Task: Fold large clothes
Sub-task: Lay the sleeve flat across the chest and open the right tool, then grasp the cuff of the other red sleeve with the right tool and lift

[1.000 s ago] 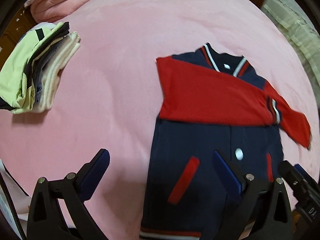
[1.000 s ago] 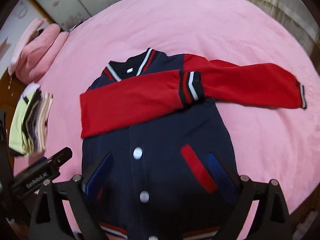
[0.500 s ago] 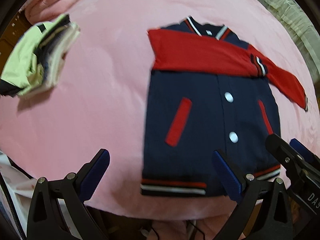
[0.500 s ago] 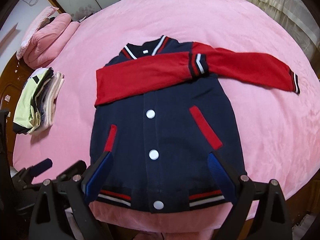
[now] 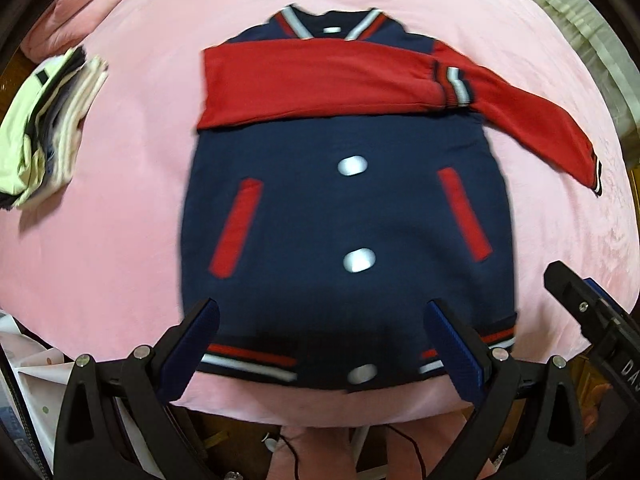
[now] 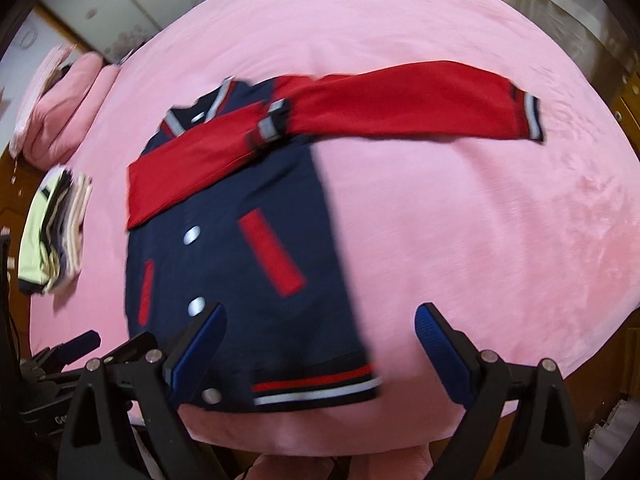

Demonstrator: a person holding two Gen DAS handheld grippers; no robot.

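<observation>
1. Left tongs [image 5: 320, 320] and right tongs [image 6: 318, 318] hang spread, pinching nothing, over the hem.
2. The navy-and-red varsity jacket [image 5: 348, 216] lies flat on the pink bed [image 6: 460, 220], one sleeve [image 5: 312, 80] folded across its chest.
3. Folded clothes stack [image 5: 44, 128] sits well left.

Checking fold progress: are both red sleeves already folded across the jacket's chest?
No: only one red sleeve lies across the jacket; the other sleeve stretches out sideways onto the pink bedspread.
</observation>
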